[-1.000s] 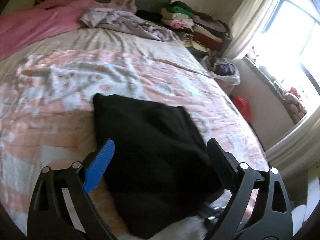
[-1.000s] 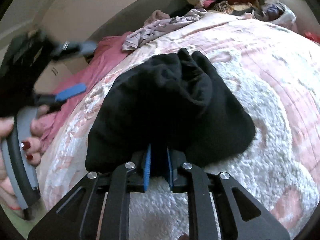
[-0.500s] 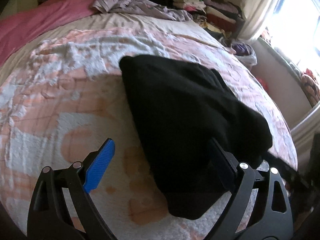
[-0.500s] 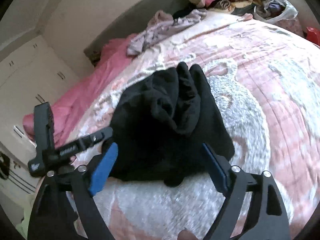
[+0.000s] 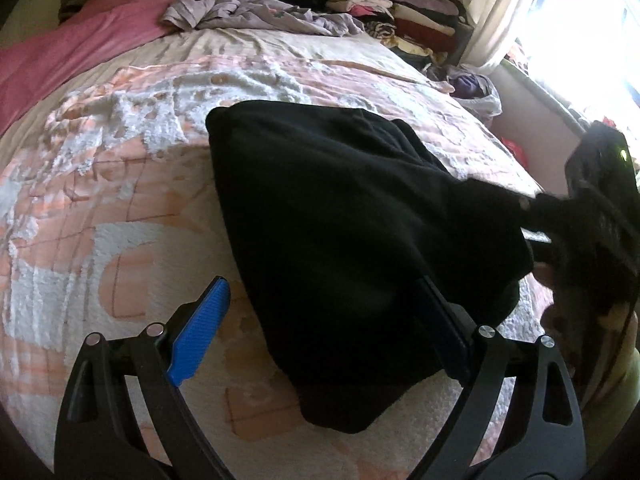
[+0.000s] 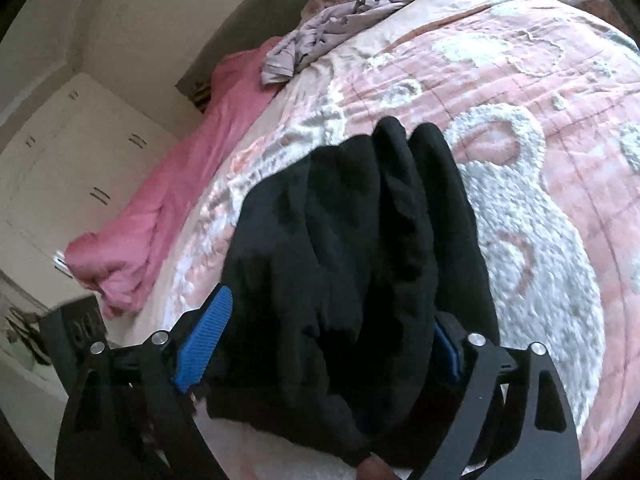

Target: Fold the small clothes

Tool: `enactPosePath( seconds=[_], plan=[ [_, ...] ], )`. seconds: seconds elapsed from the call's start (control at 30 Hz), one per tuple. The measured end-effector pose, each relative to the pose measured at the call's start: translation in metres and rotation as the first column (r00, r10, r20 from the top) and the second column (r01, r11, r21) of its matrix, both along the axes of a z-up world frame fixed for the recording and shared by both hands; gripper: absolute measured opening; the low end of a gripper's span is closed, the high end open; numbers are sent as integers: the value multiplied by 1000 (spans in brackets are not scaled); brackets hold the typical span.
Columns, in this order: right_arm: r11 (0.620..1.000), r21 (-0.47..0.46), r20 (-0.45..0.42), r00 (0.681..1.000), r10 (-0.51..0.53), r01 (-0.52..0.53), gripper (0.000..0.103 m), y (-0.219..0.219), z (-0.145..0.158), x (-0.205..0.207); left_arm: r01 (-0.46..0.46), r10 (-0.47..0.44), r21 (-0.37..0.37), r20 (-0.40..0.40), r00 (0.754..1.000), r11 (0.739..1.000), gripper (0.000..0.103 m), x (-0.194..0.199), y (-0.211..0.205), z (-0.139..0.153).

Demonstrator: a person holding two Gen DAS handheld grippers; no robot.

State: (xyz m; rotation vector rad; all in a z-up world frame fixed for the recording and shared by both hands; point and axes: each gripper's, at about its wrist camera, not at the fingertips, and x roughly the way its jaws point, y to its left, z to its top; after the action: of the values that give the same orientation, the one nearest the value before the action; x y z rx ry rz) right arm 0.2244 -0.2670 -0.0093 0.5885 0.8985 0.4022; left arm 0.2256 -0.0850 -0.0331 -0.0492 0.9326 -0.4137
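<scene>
A black garment (image 5: 344, 232) lies bunched on the pink-and-white bedspread (image 5: 120, 184). My left gripper (image 5: 324, 332) is open, just above its near edge, with the blue left pad over the bedspread and the right pad over the cloth. The right gripper's body shows at the garment's far right side in the left wrist view (image 5: 592, 216). In the right wrist view the black garment (image 6: 360, 260) lies in folds between the wide-open fingers of my right gripper (image 6: 324, 340), which hold nothing.
A pink blanket (image 5: 68, 48) lies along the bed's far left side. A crumpled lilac garment (image 5: 248, 12) lies at the head of the bed. Stacked folded clothes (image 5: 392, 4) stand beyond it. A window with a curtain (image 5: 504, 12) is at right. White wardrobe doors (image 6: 60, 168) stand past the bed.
My right gripper has opened and let go of the black garment, then moved closer over it. My left gripper has moved in toward the garment's near edge and stays open.
</scene>
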Motion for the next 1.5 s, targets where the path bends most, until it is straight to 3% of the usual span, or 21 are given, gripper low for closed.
enactPosePath(
  seconds=[0.07, 0.27, 0.4, 0.53, 0.63, 0.9, 1.0, 1.07, 1.27, 1.5],
  plan=[
    [1000, -20, 11, 1000, -2, 2, 63, 1, 3, 2, 4, -4, 3, 3, 1000, 1000, 85, -1, -1, 0],
    [996, -80, 23, 999, 31, -29, 33, 5, -2, 6, -11, 11, -26, -3, 1000, 1000, 85, 0, -1, 0],
    [989, -145, 98, 994, 43, -29, 24, 10, 11, -1, -33, 32, -50, -21, 999, 998, 85, 0, 0, 0],
    [970, -242, 193, 979, 68, -19, 24, 16, 34, -15, -20, 20, -67, -8, 1000, 998, 85, -5, -4, 8],
    [949, -316, 191, 980, 54, 9, 24, 12, 33, -19, -6, 6, -50, 0, 1000, 999, 85, -6, -11, 11],
    [949, -314, 73, 997, -2, 25, 27, -8, 3, -12, 14, -15, -14, -18, 1000, 1000, 85, -6, -23, 3],
    [940, -339, 70, 997, -16, 39, 34, -9, 2, -15, 14, -15, -10, -22, 1000, 1000, 85, -6, -23, 0],
    [940, -338, 69, 997, -27, 49, 48, -10, 3, -20, 15, -16, -9, -23, 1000, 1000, 85, -6, -22, -1],
    [941, -333, 67, 997, -31, 51, 61, -14, 11, -36, 11, -11, -15, -18, 1000, 1000, 85, -6, -19, -1],
    [944, -328, 37, 999, -35, 45, 62, -12, 5, -45, 12, -12, -5, -11, 1000, 1000, 85, -9, -17, 1]
  ],
)
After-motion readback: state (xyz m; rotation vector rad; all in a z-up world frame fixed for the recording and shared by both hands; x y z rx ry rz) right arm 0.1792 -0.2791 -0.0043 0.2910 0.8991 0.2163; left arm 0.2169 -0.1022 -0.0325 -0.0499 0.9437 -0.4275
